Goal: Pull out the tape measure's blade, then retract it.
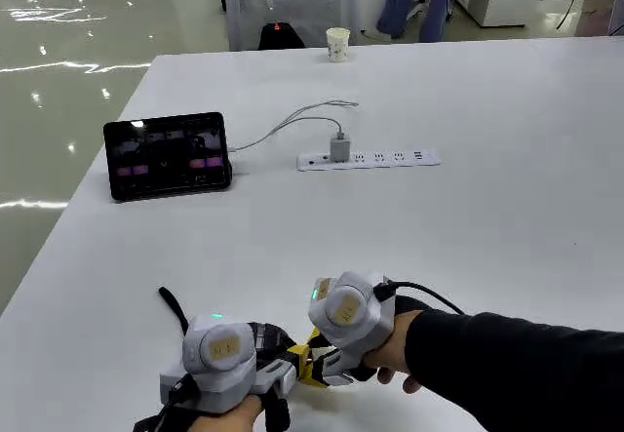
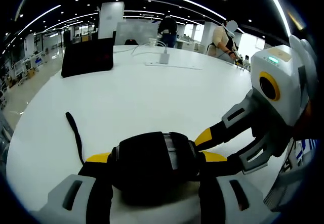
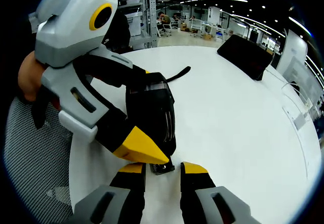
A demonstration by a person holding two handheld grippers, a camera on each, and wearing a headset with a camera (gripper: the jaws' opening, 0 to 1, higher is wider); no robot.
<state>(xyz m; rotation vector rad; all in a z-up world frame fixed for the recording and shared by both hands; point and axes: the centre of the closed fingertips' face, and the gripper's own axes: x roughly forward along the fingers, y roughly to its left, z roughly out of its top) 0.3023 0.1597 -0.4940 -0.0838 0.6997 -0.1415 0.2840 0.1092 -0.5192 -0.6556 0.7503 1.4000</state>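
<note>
The black tape measure (image 2: 152, 166) lies low over the white table, and my left gripper (image 2: 156, 158) is shut on its body, one yellow-tipped jaw on each side. Its black wrist strap (image 2: 75, 133) trails on the table behind it. In the right gripper view the blade's end hook (image 3: 163, 169) pokes out of the case (image 3: 152, 113), and my right gripper (image 3: 163, 168) stands open with a narrow gap, one jaw on each side of the hook. In the head view both grippers meet near the table's front edge: left gripper (image 1: 281, 372), right gripper (image 1: 314, 359), tape measure (image 1: 268, 339).
A dark tablet (image 1: 168, 154) stands at the back left. A white power strip (image 1: 369, 159) with a charger and cable lies mid-table. A paper cup (image 1: 337, 44) sits at the far edge. A person stands beyond the table.
</note>
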